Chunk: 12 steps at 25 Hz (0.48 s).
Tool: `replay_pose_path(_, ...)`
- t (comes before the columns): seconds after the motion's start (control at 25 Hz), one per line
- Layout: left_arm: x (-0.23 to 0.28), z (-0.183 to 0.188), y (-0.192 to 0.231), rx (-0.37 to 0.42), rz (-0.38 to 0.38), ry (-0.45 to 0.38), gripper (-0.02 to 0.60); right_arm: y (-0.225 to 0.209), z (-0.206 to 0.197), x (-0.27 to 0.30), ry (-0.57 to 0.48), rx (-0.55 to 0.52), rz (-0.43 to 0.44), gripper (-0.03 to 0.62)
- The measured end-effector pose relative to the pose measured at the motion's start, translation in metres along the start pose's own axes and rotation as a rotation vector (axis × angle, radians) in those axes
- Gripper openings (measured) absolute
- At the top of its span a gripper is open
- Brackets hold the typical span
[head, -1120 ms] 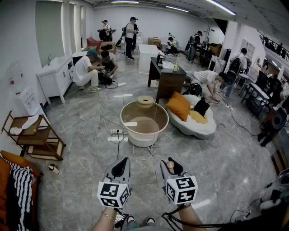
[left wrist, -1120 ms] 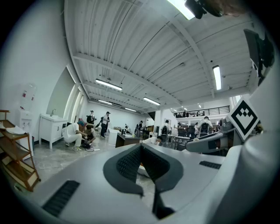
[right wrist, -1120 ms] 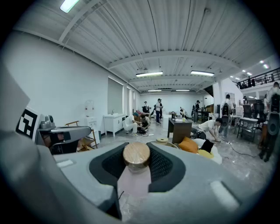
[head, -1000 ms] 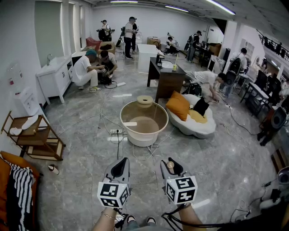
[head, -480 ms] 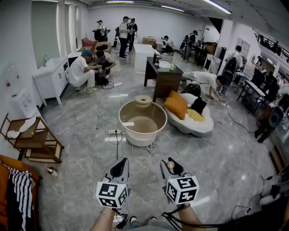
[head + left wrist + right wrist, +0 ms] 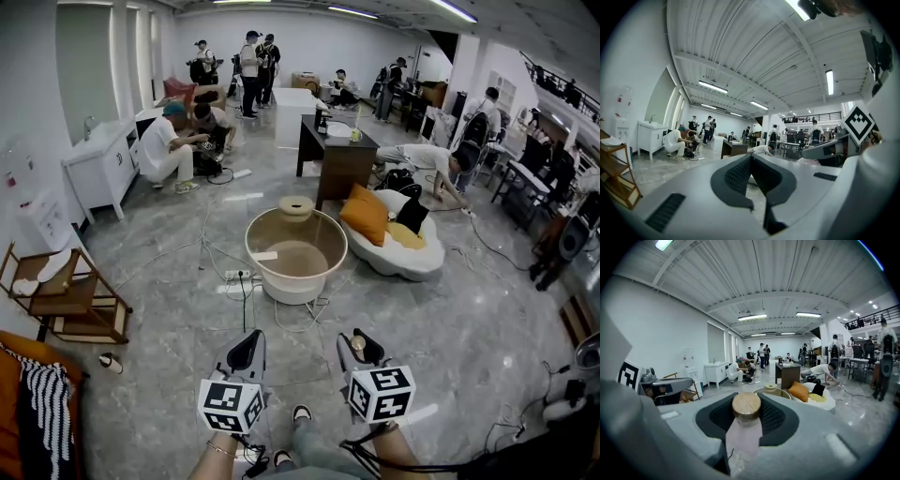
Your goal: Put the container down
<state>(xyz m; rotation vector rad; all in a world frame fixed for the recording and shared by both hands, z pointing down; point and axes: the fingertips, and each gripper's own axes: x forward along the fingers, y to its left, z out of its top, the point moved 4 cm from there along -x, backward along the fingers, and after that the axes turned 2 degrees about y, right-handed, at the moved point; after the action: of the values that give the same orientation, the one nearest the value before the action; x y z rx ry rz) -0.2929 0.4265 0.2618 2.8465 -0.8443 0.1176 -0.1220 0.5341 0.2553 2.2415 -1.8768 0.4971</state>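
R hand-held gripper (image 6: 358, 344) is clamped on the container (image 6: 744, 427), jaws part-way apart, pads on its sides. Container has a pinkish translucent body w/ a round wood lid. Its long axis runs along the jaws, lid end fwd at the tips, body back toward the cam. It's held in air over the grey floor (image 6: 450, 337), well apart from the round tub (image 6: 296, 281). L hand-held gripper (image 6: 247, 352) has jaws together, nothing in them. Only print is on the marker cubes (image 6: 231, 405) (b/w squares, no legible words).
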Motion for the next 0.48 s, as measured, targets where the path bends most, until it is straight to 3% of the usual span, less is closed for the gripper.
replay_pose_path(0.48, 0.075, 0.021, 0.027, 0.031, 0.025, -0.010, -0.004, -0.041, 0.034, 0.070, -0.019, 0.007, 0.007, 0.130)
